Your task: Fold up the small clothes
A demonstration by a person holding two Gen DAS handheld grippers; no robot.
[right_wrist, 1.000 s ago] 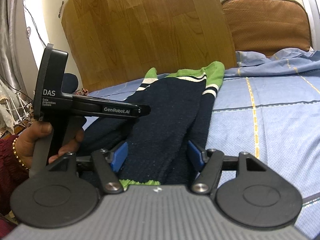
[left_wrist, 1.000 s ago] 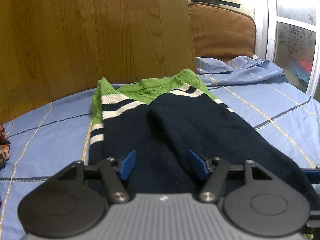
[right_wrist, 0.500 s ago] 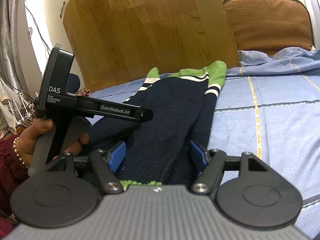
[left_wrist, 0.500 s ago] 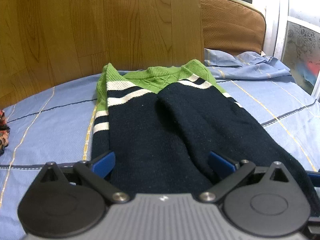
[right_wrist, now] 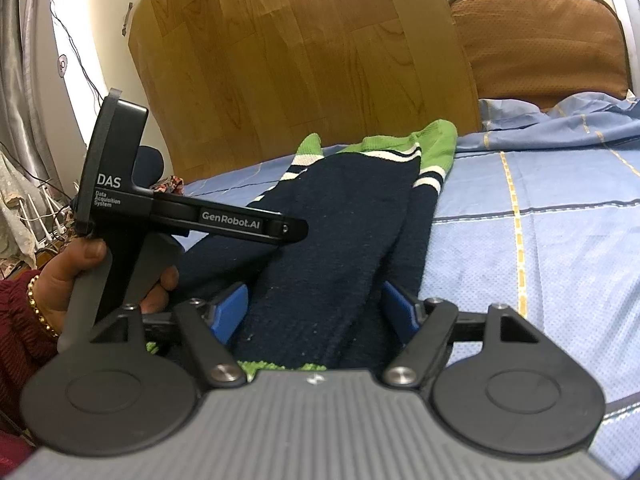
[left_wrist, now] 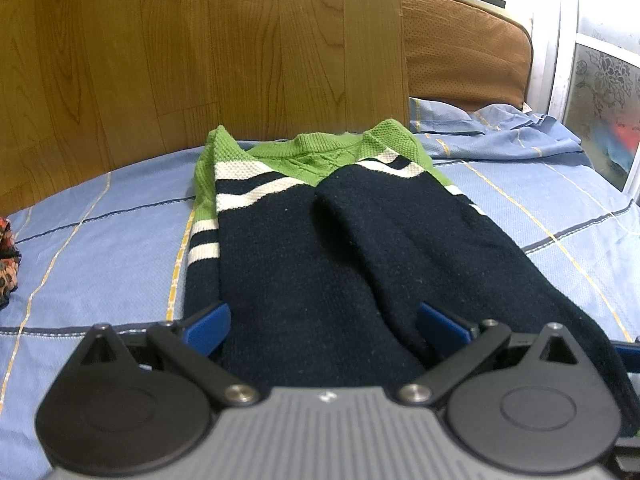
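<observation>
Your left gripper (left_wrist: 324, 326) has its 2 blue fingers (left_wrist: 206, 328) spread wide, straddling the near end of the sweater (left_wrist: 312, 264), which lies flat on the blue sheet (left_wrist: 100, 248) with both sleeves folded lengthwise over its body. Your right gripper (right_wrist: 316, 312) is also spread apart, with the sweater's hem between its fingers (right_wrist: 230, 308), clamping nothing. Your left hand (right_wrist: 76, 276) grips its handle just beside the sweater's edge.

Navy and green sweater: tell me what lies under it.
The sweater lies flat on a blue checked bedsheet, which shows along both sides. Its two navy sleeves are folded over its body. Whatever lies directly beneath the knit is covered.
</observation>
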